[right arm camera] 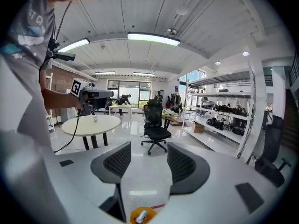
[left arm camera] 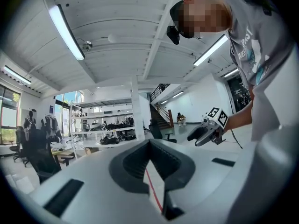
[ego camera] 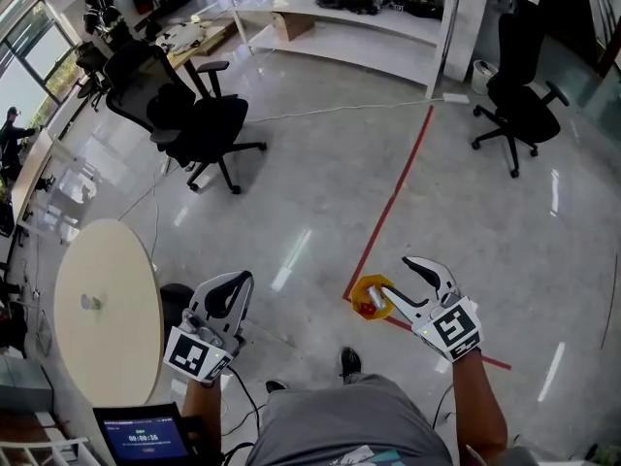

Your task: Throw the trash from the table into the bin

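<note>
An orange bin [ego camera: 374,297] stands on the floor by a red tape line, with a silver piece of trash lying inside it. My right gripper [ego camera: 406,280] hovers just right of and above the bin, open with nothing between its fingers; the right gripper view shows the bin [right arm camera: 142,215] below the spread pads. My left gripper [ego camera: 245,280] is shut and holds nothing, beside the round beige table [ego camera: 107,338]. A small pale thing [ego camera: 89,302] sits on that table. The right gripper view also shows the table [right arm camera: 91,125] and the left gripper [right arm camera: 99,94].
A black office chair [ego camera: 194,115] stands beyond the table and another [ego camera: 519,90] at the far right. White shelving [ego camera: 349,17] runs along the back. Red tape [ego camera: 398,187] crosses the glossy floor. A tablet screen [ego camera: 144,437] sits at the bottom left.
</note>
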Tool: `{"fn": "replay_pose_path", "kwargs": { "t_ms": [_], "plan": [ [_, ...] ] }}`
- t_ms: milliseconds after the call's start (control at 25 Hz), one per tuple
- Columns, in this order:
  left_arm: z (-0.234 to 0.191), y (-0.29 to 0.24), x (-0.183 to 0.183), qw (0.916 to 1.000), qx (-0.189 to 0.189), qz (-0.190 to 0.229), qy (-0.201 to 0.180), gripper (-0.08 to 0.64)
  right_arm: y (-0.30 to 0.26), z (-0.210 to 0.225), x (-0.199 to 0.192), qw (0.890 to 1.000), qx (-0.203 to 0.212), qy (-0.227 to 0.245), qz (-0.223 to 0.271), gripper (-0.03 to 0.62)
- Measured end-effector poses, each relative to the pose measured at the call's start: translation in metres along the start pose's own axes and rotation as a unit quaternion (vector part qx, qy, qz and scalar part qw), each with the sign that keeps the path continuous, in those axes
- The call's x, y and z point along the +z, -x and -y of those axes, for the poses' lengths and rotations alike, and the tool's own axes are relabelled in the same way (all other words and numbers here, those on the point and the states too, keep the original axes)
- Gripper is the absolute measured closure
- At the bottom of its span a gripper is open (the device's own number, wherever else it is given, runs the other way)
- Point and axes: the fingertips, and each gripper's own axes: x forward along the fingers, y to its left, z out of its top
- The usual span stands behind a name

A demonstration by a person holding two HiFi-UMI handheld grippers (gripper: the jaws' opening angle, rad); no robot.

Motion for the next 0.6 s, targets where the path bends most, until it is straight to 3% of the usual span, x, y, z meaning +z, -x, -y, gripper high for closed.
{"fn": "replay_pose_path", "kwargs": {
  "t_ms": [360, 400, 480, 520, 600],
  "plan": [
    [-0.004, 0.008, -0.005, 0.9999, 0.011, -0.001, 0.0, 0.517, -0.007, 0.006, 0.003, 1.0, -0.014, 0.001, 0.01, 0.367],
    [-0.004, 0.008, -0.006, 0.9999, 0.013, -0.001, 0.001, 0.517, -0.008, 0.006, 0.006, 1.0, -0.016, 0.004, 0.015, 0.391],
    [-0.006, 0.008, -0.007, 0.9999, 0.017, -0.002, 0.002, 0.517, -0.009, 0.01, 0.01, 1.0, -0.022, 0.003, 0.02, 0.551],
    [-0.007, 0.009, -0.007, 0.9998, 0.02, -0.002, 0.003, 0.517, -0.009, 0.012, 0.01, 1.0, -0.023, 0.001, 0.021, 0.584],
    [-0.009, 0.01, -0.008, 0.9996, 0.026, -0.001, 0.004, 0.517, -0.013, 0.014, 0.009, 1.0, -0.019, 0.0, 0.019, 0.584]
  ]
}}
